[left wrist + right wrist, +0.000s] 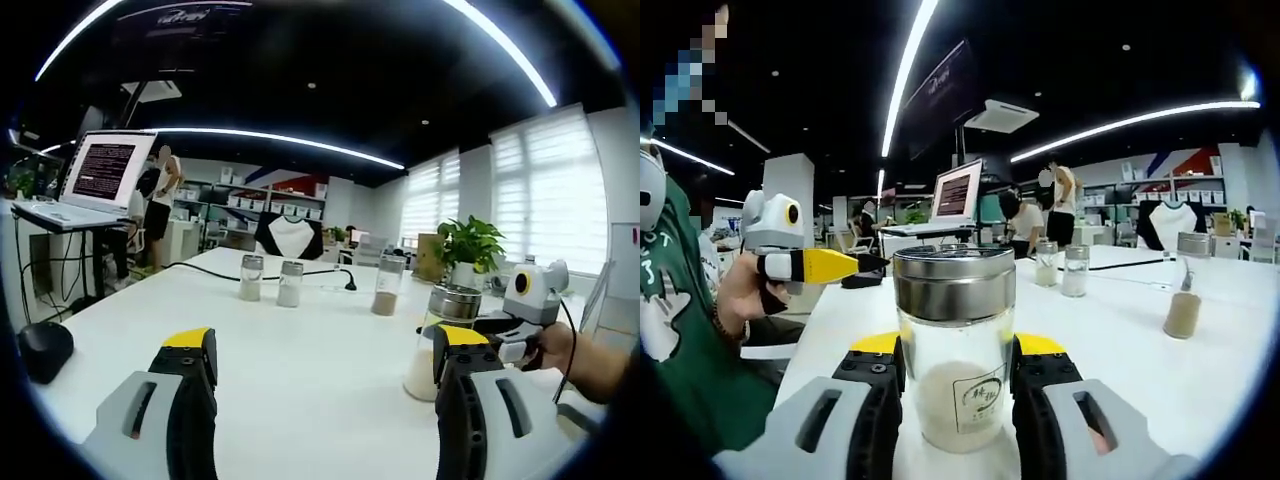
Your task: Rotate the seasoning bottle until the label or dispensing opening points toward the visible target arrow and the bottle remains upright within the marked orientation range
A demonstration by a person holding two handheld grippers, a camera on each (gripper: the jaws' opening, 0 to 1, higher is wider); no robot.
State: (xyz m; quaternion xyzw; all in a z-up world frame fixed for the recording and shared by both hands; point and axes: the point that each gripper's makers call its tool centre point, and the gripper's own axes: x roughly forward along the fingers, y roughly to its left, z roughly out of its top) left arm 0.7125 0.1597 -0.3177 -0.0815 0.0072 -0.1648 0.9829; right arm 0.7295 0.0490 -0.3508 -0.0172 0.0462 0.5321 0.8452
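The seasoning bottle is a clear glass jar with a steel lid and pale powder at the bottom. It stands upright on the white table, its printed label facing the right gripper view. My right gripper is shut on the bottle, one jaw pressed on each side of the glass. In the left gripper view the same bottle stands at the right, partly behind my own right jaw, with the right gripper held on it by a hand. My left gripper hangs open over bare table, holding nothing.
Two pale shakers and a brown-filled jar stand further back on the table. A black cable runs behind them. A mouse lies at the left edge, by a laptop on a stand. A potted plant is at the back right.
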